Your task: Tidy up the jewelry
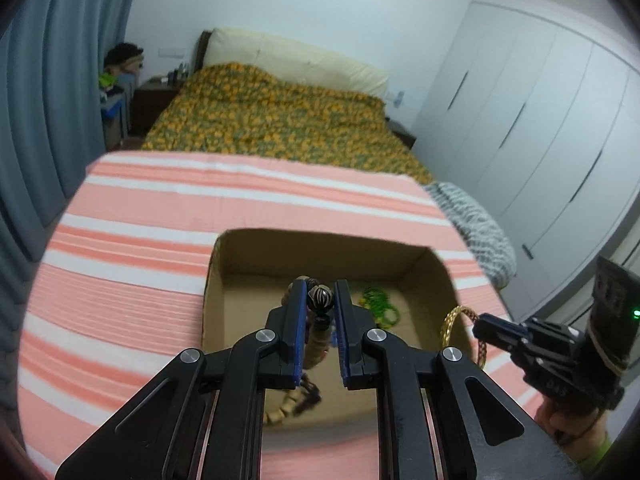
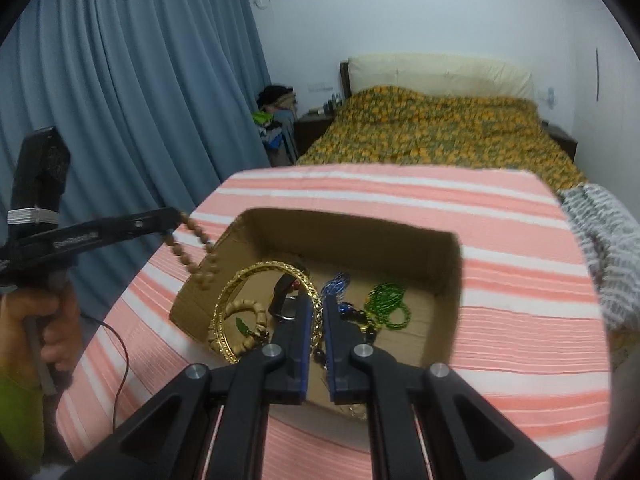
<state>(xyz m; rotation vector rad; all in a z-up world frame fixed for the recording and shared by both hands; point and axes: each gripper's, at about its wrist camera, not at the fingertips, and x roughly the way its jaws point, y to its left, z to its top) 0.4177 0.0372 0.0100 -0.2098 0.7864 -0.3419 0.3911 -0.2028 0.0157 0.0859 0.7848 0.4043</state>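
both grippers stand over the open cardboard box [image 2: 448,280]. left gripper [image 1: 318,304] pinches a wooden bead strand [image 1: 316,344] that hangs straight down into it; right gripper [image 2: 316,316] clamps the gold bangle [image 2: 228,312] upright above the box's near-left corner.

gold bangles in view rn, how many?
1. The gold bangle is shut in the right gripper, held above the cardboard box, over its left part. More could be hidden under the jewelry in the box or behind the grippers.
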